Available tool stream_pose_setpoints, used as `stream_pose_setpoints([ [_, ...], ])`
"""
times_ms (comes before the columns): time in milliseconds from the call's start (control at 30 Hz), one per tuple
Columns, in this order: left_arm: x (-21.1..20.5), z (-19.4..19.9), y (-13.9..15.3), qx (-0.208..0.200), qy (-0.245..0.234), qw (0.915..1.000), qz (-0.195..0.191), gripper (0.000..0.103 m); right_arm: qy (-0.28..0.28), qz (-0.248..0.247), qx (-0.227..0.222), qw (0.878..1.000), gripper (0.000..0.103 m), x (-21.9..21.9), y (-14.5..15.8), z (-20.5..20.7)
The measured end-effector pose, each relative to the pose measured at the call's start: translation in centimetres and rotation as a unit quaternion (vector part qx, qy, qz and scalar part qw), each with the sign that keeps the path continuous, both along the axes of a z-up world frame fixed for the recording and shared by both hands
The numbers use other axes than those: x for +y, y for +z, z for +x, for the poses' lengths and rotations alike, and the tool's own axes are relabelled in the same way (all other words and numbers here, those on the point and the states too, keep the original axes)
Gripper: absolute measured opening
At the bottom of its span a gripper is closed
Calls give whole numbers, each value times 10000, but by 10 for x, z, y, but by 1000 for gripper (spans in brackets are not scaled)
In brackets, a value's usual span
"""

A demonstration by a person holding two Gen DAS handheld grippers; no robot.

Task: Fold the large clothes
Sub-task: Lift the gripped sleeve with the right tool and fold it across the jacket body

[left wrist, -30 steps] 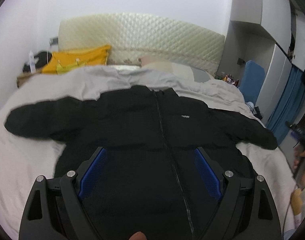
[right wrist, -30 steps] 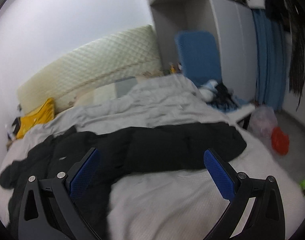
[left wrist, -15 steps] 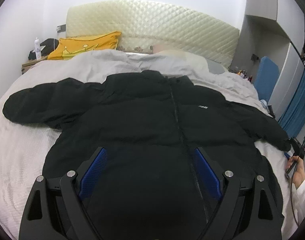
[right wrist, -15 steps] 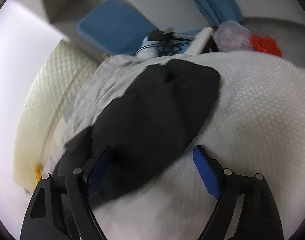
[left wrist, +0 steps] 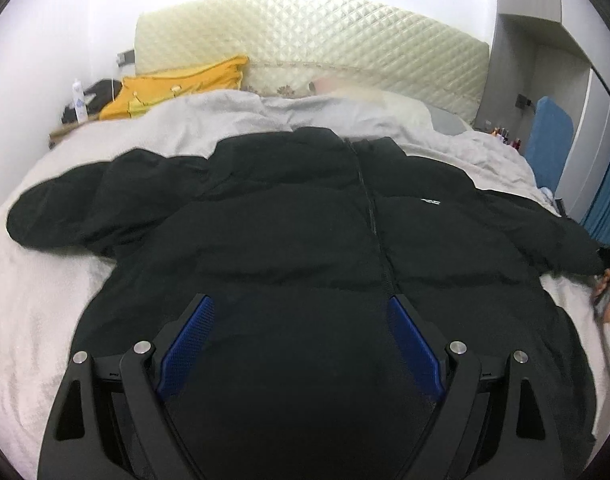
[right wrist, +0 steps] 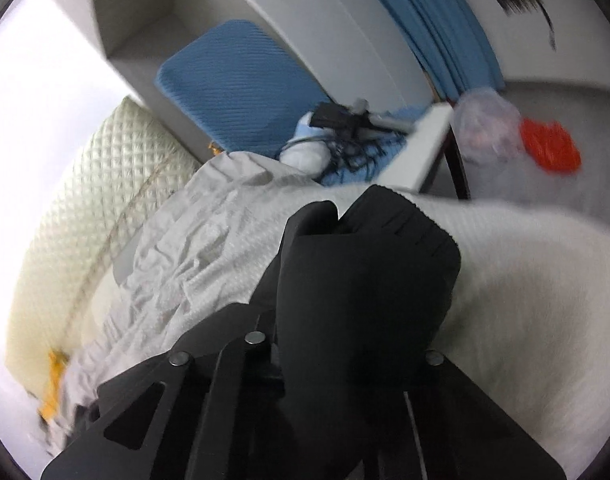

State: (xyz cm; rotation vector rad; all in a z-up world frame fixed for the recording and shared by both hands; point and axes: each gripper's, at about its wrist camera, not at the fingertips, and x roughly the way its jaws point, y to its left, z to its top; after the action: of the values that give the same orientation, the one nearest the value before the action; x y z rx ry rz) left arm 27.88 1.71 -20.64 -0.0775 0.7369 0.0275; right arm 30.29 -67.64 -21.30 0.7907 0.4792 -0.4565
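Observation:
A large black puffer jacket (left wrist: 305,240) lies flat on the bed, front up, zip closed, both sleeves spread out sideways. My left gripper (left wrist: 301,308) is open and empty, hovering over the jacket's lower middle. In the right wrist view my right gripper (right wrist: 345,216) is shut on the cuff of the jacket's right sleeve (right wrist: 369,280), which fills the space between the fingers and hides the blue pads. That sleeve end shows at the right edge of the left wrist view (left wrist: 577,252).
The bed (left wrist: 33,312) has a white cover and a crumpled grey sheet (right wrist: 193,248). A quilted headboard (left wrist: 313,36) and a yellow pillow (left wrist: 177,88) stand behind. A blue chair (right wrist: 233,80), cables, plastic bags (right wrist: 549,144) and a curtain are off the bed's right side.
My right gripper moved down onto the sleeve end and closed on the cuff. My left gripper stayed open over the jacket, shifting slightly.

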Motion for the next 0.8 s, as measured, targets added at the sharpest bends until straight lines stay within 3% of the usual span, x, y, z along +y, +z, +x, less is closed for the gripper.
stream_pose_setpoints([
  [133, 1, -5, 6, -148, 70, 9996, 221, 89, -36, -243, -202, 9995, 4, 1, 39, -9],
  [367, 15, -26, 27, -392, 156, 9987, 281, 89, 109, -1006, -359, 9942, 3, 30, 147, -24],
  [467, 19, -30, 31, -258, 101, 9989, 387, 89, 234, -1243, -383, 9912, 3, 52, 190, -24],
  [567, 23, -34, 33, -16, -27, 9999, 164, 89, 689, -1617, -546, 9829, 4, 89, 240, -24],
  [800, 28, -56, 57, -386, -128, 9989, 221, 89, 1471, -2150, -903, 9612, 5, 187, 328, -18],
])
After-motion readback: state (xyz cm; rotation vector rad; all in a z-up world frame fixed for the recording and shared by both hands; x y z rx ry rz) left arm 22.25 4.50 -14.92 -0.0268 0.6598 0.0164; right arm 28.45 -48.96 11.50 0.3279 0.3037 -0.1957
